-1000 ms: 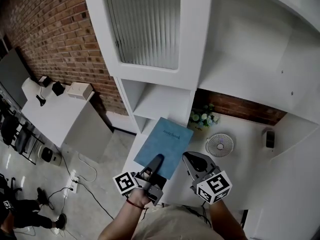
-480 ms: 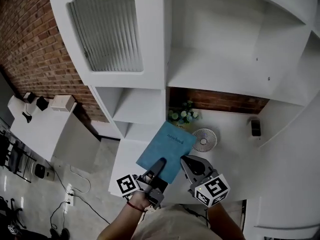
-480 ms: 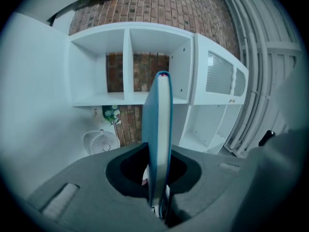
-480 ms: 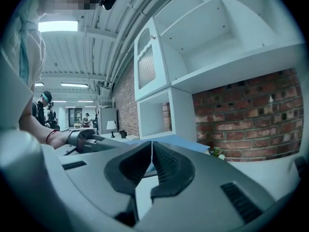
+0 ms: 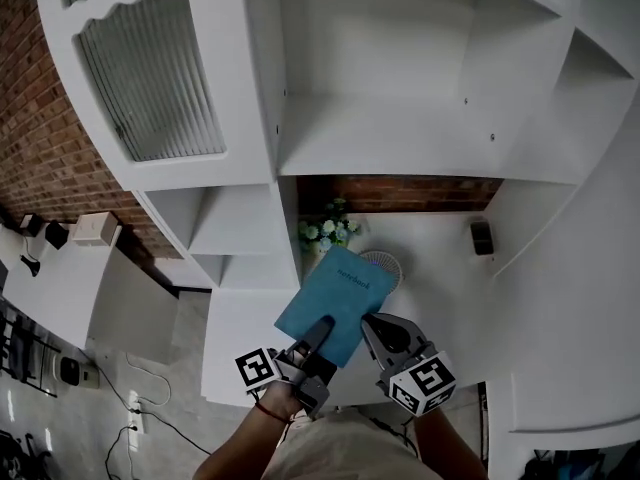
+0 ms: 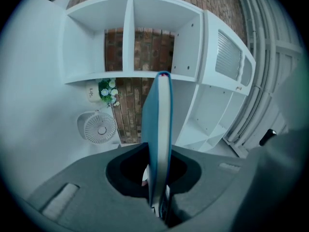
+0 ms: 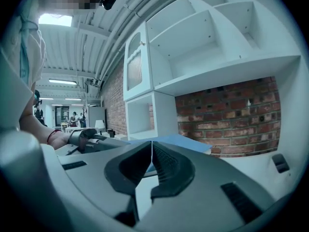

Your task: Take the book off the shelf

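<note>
Head view: left claw (image 5: 320, 328) grips the book (image 5: 338, 301) clear of shelf (image 5: 380, 153) edges; right claw (image 5: 376, 326) closed.

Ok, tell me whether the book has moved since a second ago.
Yes. The book, clamped in the left gripper, has shifted right toward the fan and now overlaps it.

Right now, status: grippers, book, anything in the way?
Left gripper shut on book. Right gripper shut, empty. Book off the shelf, over the desk. Fan and flowers beyond it; nothing blocking.
</note>
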`<state>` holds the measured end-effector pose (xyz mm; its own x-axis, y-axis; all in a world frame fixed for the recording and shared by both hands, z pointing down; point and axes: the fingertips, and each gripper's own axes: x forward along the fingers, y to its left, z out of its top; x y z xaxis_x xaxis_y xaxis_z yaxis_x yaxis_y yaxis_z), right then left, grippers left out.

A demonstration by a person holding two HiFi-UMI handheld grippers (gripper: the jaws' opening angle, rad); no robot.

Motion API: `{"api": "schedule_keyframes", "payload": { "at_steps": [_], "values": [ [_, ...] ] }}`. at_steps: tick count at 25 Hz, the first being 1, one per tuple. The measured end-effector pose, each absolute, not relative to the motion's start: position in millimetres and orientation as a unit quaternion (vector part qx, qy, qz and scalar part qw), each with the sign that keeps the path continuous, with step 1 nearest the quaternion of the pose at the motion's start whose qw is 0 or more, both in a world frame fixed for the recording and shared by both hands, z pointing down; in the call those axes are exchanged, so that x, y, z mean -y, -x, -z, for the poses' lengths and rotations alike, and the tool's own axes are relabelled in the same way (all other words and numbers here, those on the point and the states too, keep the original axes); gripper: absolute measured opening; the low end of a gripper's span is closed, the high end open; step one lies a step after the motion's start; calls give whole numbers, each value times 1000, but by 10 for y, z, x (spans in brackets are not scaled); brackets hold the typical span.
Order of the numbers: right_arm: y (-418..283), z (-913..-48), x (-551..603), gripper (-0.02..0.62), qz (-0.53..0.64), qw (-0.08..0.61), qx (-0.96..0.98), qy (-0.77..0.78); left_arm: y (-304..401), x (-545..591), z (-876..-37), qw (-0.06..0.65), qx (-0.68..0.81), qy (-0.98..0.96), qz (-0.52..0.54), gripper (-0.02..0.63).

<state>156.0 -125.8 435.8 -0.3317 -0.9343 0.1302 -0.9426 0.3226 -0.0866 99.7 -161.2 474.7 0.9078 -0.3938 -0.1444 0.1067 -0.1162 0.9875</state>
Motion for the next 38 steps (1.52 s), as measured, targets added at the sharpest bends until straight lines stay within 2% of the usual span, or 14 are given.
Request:
{"api": "schedule_keyframes", "payload": {
  "at_steps": [12, 38],
  "values": [
    [-1808, -4403, 1166, 18, -79, 27, 793, -604, -1279, 1554, -4801, 666, 82, -722, 169, 48],
    [-1756, -4370, 1295, 14, -61, 56, 796, -600, -1257, 1661, -4750, 665, 79, -722, 174, 48]
  ]
}}
